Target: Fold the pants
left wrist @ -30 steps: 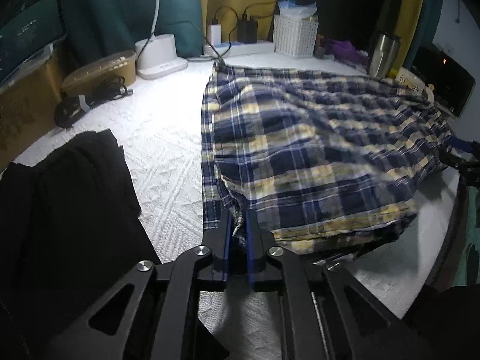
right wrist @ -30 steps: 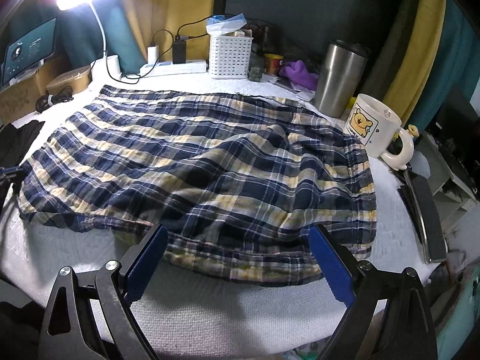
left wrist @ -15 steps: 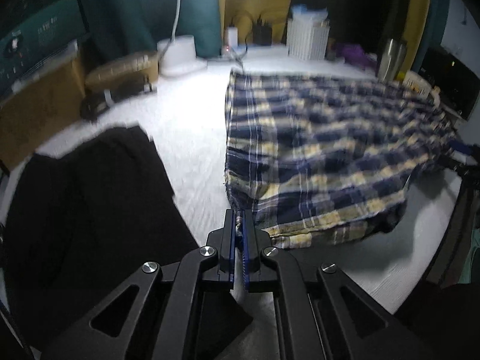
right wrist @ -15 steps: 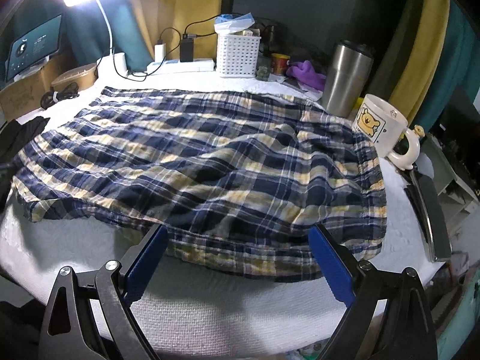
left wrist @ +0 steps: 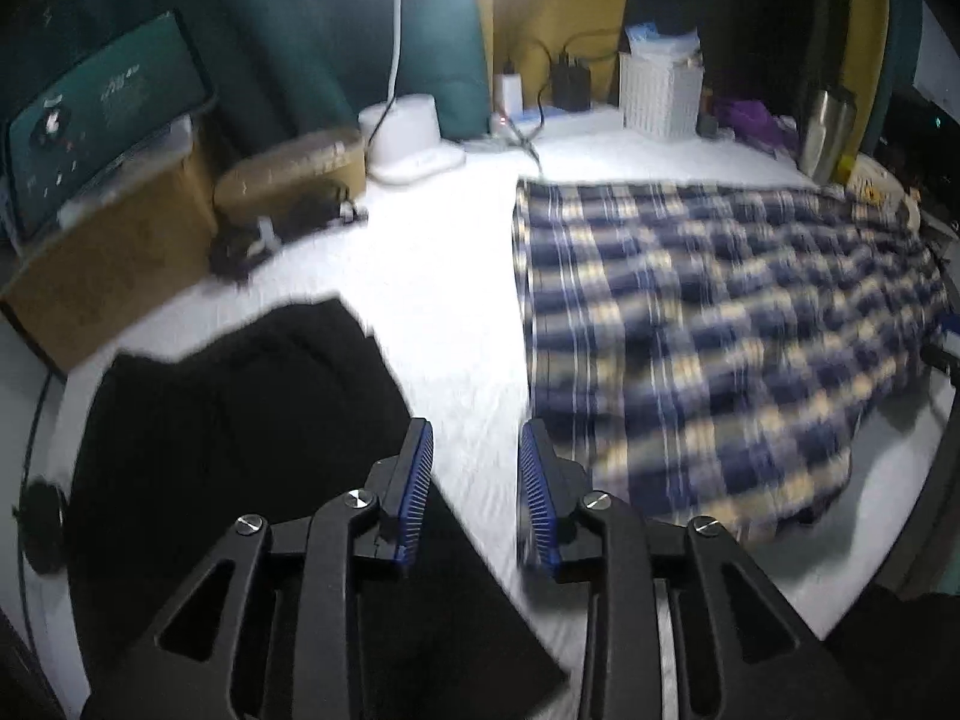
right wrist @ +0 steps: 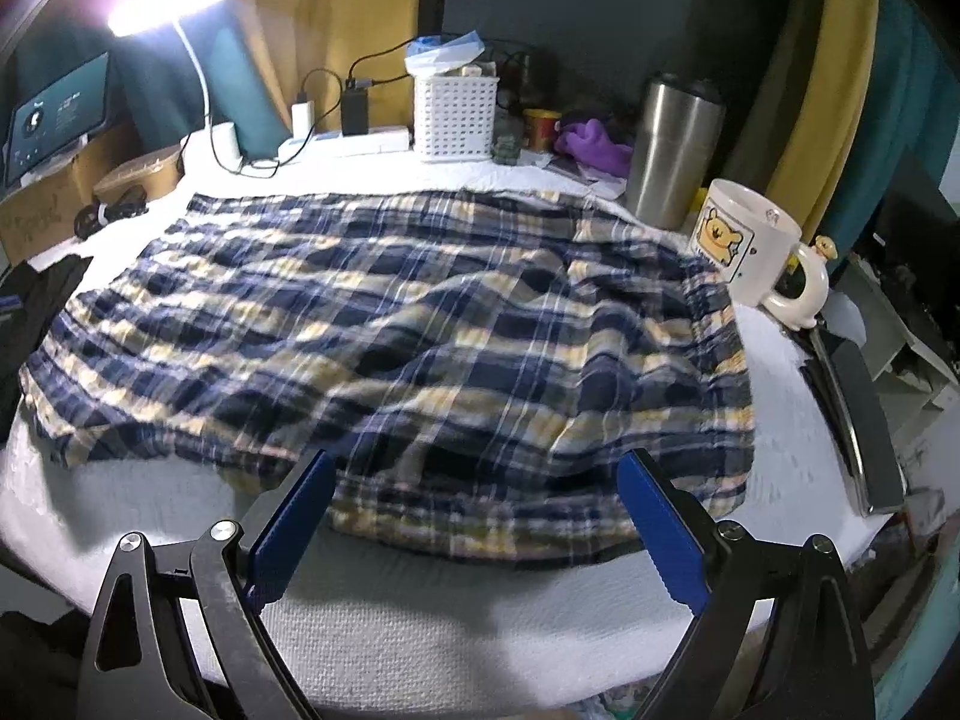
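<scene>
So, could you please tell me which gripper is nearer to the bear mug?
Right. The right gripper hovers open at the plaid pants' near edge, the bear mug just beyond; the left gripper is open at the pants' far end.

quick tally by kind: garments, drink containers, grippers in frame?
Garments: 2, plaid pants and a black garment
Drink containers: 2, steel tumbler and bear mug
Grippers: 2, left gripper and right gripper, both open
Total: 6
</scene>
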